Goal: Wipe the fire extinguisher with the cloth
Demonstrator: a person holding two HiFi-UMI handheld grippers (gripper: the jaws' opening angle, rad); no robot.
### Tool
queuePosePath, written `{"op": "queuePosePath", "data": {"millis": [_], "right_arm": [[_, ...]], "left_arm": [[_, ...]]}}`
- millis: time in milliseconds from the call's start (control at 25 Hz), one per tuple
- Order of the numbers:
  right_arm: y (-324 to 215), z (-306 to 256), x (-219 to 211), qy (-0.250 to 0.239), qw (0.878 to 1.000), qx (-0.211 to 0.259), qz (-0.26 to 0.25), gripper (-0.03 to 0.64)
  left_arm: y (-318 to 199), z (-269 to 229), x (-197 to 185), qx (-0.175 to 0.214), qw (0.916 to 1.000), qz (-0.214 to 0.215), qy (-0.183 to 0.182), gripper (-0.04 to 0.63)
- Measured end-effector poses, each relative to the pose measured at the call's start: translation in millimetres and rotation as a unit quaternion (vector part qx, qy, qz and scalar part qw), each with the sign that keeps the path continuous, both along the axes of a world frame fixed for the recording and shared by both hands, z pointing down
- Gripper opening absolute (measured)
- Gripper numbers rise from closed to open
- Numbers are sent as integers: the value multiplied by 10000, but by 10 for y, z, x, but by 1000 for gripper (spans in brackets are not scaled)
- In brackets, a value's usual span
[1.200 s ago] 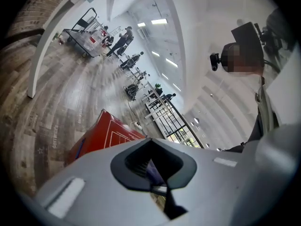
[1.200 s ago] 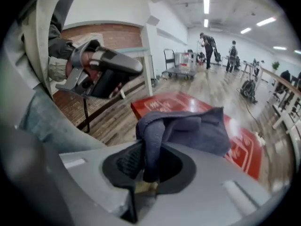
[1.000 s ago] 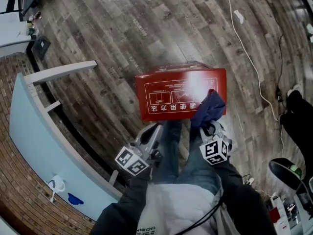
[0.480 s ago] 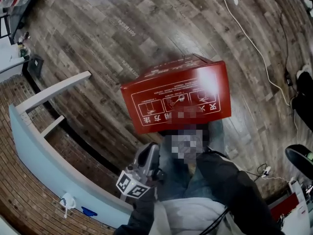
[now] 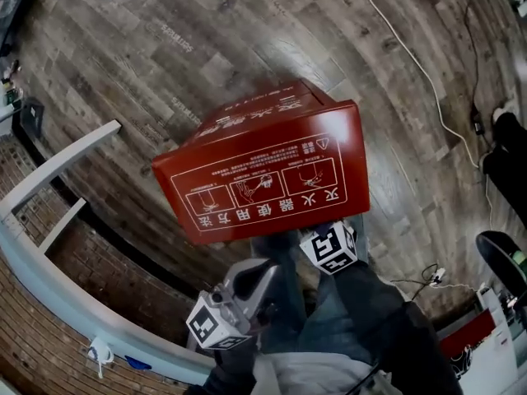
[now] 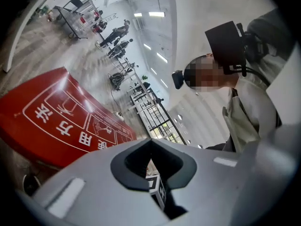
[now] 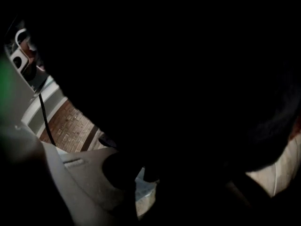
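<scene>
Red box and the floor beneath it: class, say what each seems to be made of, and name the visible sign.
Red box: probably painted sheet metal, glossy; soft glare and crisp folded edges, though hard plastic is possible.
Floor: wood-look planks, satin finish; grain streaks and plank seams show, but solid wood or laminate cannot be told.

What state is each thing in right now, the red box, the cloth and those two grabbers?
fire extinguisher box: lid closed, standing on the wooden floor.
left gripper: jaws together, nothing between them.
right gripper: closed on the cloth.
cloth: dark, bunched in the right gripper, blocking most of its view.
</scene>
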State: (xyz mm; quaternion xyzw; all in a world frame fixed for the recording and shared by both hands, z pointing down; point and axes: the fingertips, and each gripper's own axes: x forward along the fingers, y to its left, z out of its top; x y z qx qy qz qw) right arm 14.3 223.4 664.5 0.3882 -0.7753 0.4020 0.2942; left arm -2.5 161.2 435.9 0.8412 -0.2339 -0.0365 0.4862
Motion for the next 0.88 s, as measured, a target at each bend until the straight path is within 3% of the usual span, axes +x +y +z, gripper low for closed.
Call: {"op": "queuePosePath", "data": {"millis": [200, 360, 600, 720, 880], "right_arm": [[60, -14, 87, 10, 9995, 181, -241, 55], [167, -30, 777, 512, 9981, 299, -172, 55], [19, -238, 1608, 1303, 9860, 846, -606, 55], [-229, -186, 1684, 1732, 9665, 1355, -1323, 55], [-602, 40, 1616, 2217, 9245, 1810, -2518, 55]], "left_arm": [[34, 33, 279, -43, 9997, 141, 178, 3], [77, 79, 474, -16, 9995, 228, 239, 3], [249, 87, 831, -60, 9991, 290, 311, 3], [307, 128, 899, -118, 9991, 246, 311, 3], [322, 134, 935, -144, 9997, 71, 203, 3]]}}
